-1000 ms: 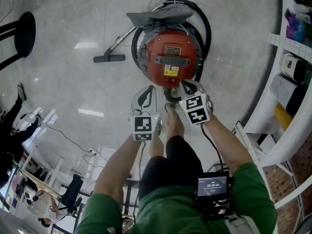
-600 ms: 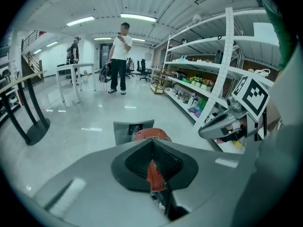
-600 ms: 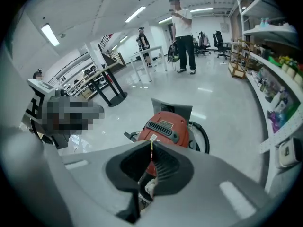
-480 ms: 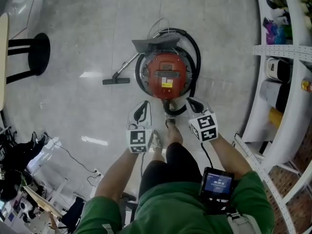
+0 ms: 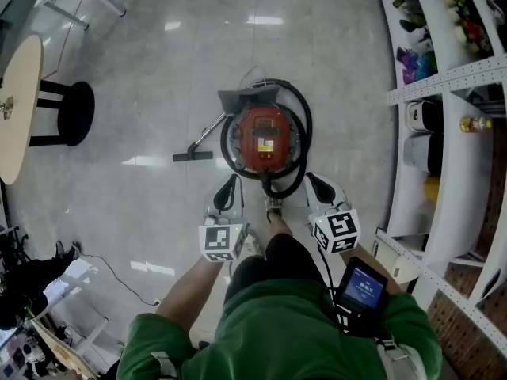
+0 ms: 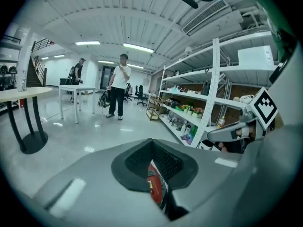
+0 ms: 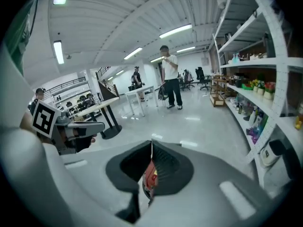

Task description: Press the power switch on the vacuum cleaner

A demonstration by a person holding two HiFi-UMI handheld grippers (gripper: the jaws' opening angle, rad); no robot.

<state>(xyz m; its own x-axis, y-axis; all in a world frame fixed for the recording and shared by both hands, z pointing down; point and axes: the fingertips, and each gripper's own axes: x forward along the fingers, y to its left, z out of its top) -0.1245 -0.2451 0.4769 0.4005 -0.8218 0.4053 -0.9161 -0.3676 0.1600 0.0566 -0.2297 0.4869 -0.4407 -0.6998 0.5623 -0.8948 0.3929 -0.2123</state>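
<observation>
**Switch press: approach not yet made**

Left tongs (image 5: 230, 190) and right tongs (image 5: 318, 187) are both empty, jaws closed tip to tip and held high. The red vacuum cleaner (image 5: 265, 139) stands on the floor (image 5: 142, 93) just ahead of the feet. I can't pick out the switch. Suggested: lower one closed pair, find the switch, press squarely downward.

Glossy pale floor (image 5: 142, 77), white shelving (image 5: 444, 84) at right, round table (image 5: 20, 109) with black base (image 5: 75, 115) at left.
</observation>
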